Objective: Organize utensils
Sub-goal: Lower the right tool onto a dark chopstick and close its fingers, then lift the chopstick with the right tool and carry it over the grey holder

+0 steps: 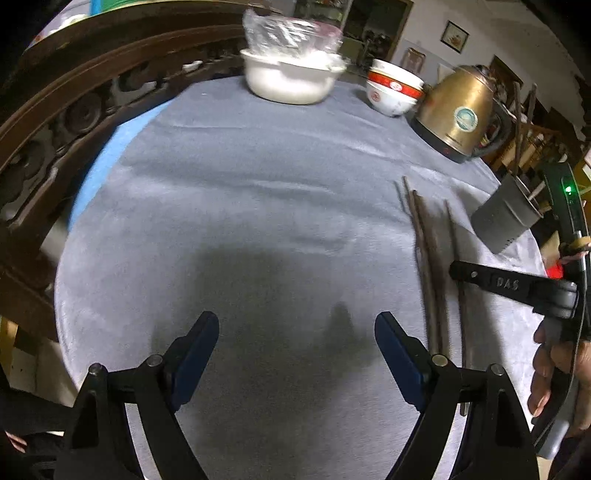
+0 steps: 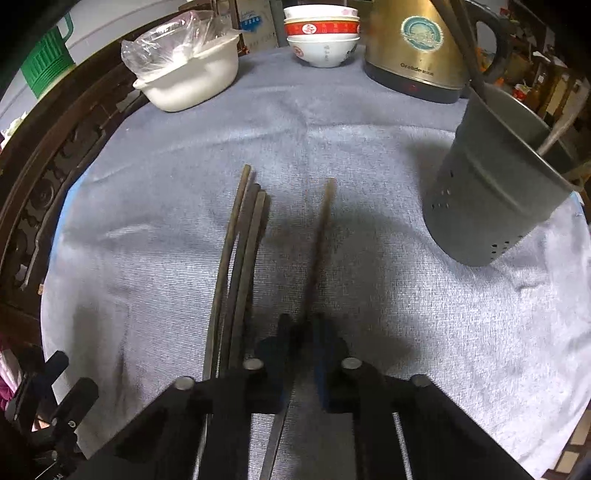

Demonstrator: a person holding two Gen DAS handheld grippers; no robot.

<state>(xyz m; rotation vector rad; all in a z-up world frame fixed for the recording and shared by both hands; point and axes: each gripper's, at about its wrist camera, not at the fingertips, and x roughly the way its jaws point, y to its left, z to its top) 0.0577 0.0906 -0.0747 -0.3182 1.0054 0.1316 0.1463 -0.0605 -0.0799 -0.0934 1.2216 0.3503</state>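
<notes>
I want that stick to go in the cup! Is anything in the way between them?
Nothing visible. The right gripper is shut on one chopstick, and only bare cloth lies between it and the cup. The other chopsticks lie on the far side.

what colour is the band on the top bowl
Red with white markings, on a white bowl; clearest in the right wrist view.

A grey cloth [image 2: 369, 155] covers the table, bearing chopsticks [image 2: 240, 236], bowls [image 2: 323, 40], kettle [image 2: 413, 48].
</notes>
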